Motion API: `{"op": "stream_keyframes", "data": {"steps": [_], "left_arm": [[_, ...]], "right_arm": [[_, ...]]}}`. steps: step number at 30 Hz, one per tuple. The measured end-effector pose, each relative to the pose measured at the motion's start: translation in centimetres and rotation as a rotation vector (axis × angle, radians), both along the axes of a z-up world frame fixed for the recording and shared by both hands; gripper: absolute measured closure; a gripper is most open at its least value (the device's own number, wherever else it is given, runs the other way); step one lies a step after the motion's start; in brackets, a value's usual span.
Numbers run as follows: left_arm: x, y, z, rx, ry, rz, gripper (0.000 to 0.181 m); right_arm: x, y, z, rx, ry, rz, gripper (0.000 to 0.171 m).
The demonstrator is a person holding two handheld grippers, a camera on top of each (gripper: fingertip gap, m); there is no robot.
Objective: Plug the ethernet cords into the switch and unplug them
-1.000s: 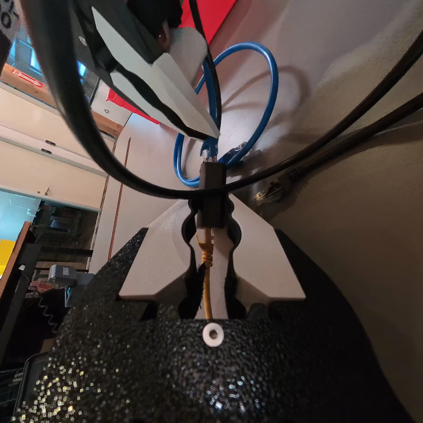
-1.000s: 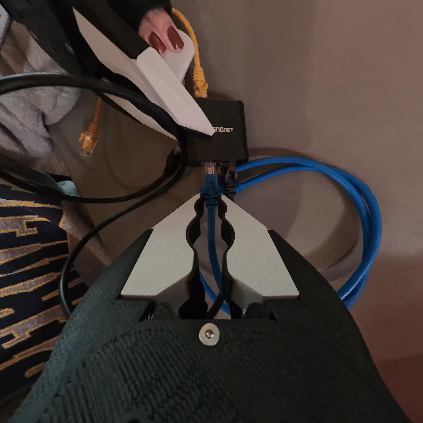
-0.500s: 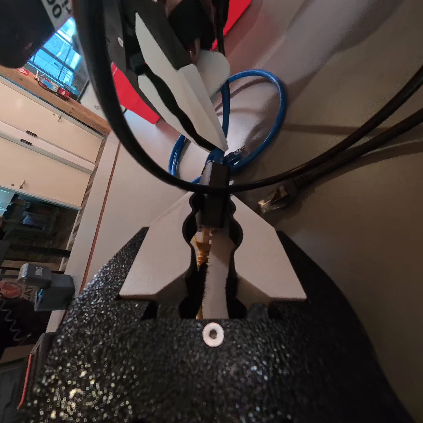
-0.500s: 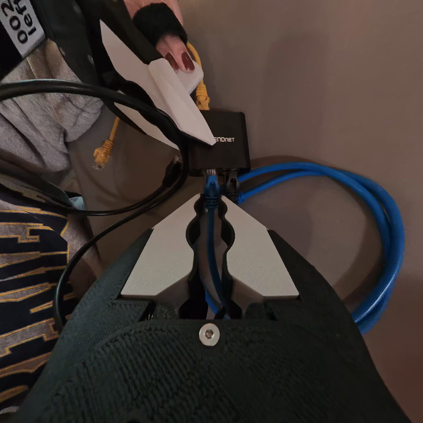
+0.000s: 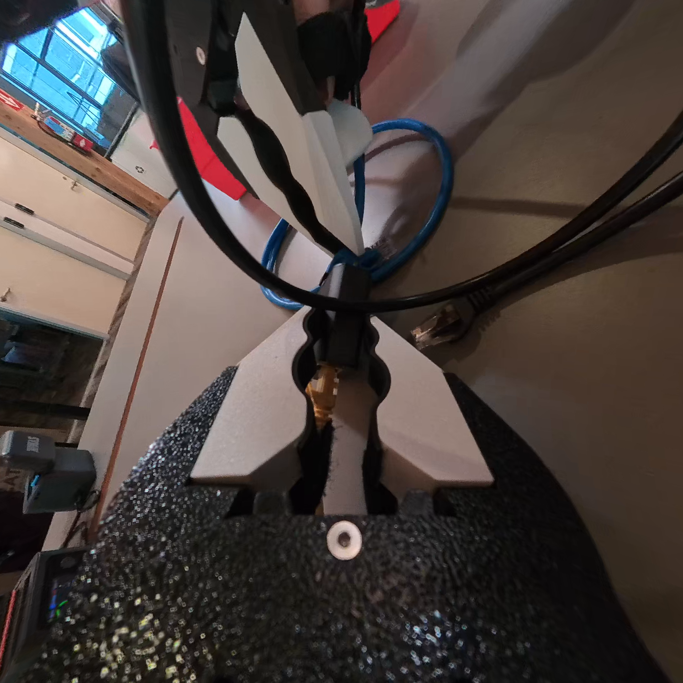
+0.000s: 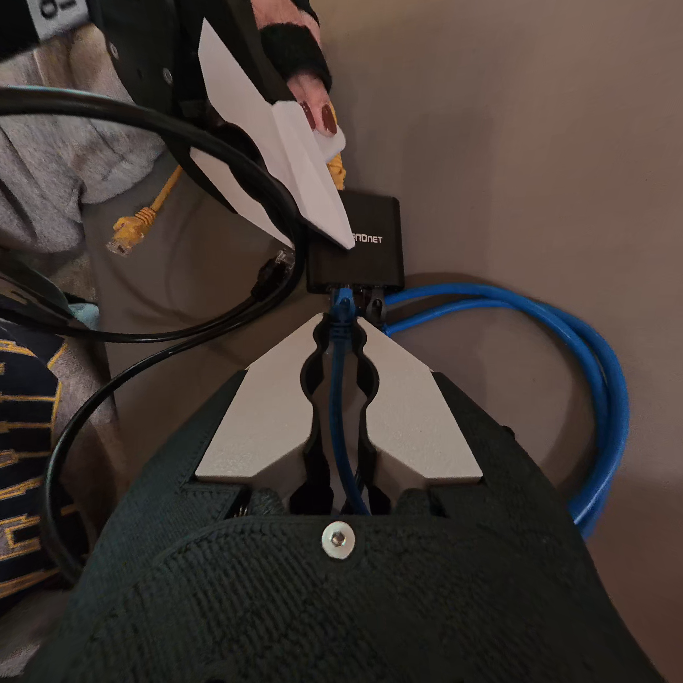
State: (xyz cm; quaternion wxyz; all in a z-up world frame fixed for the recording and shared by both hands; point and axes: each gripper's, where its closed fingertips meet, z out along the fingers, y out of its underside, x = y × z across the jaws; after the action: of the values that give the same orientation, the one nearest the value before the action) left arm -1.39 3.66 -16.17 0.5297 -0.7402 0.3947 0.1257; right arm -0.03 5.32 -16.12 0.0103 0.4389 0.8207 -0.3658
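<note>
Right wrist view: right tool (image 6: 342, 323) clamped on blue cord (image 6: 342, 325) at switch (image 6: 366, 258) | left tool (image 5: 342, 329) gripping switch.

My table (image 6: 517, 148) is plain grey-beige. On it lie the black switch (image 6: 369, 258), a coiled blue cord (image 6: 591, 369), black cords (image 6: 148, 369) and a loose yellow plug (image 6: 129, 231).

We mark white brand lettering on the top face of the black switch (image 6: 364, 221), and dark characters on a pale tag (image 6: 55, 14) fixed to black casing. In the left wrist view, a red sign (image 5: 11, 101) and a grey device (image 5: 27, 445) bear lettering too blurred to read.
</note>
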Motion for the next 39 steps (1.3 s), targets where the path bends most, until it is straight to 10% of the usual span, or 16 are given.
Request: {"op": "stream_keyframes", "data": {"steps": [1,12,19,39], "left_arm": [[-0.1,0.0,0.1,0.02,0.014,0.002,0.16],[-3.8,0.5,2.1,0.151,0.219,0.253,0.16],[-3.3,0.1,3.0,0.179,0.193,0.227,0.161],[-3.0,-0.4,4.6,0.214,0.051,0.178,0.161]], "right_arm": [[0.0,0.1,0.1,-0.015,0.005,-0.017,0.161],[-1.9,1.0,7.2,0.422,0.87,0.012,0.105],[-3.9,0.2,3.5,0.89,0.859,0.233,0.104],[-5.7,-1.6,3.5,1.044,0.888,0.312,0.15]]}}
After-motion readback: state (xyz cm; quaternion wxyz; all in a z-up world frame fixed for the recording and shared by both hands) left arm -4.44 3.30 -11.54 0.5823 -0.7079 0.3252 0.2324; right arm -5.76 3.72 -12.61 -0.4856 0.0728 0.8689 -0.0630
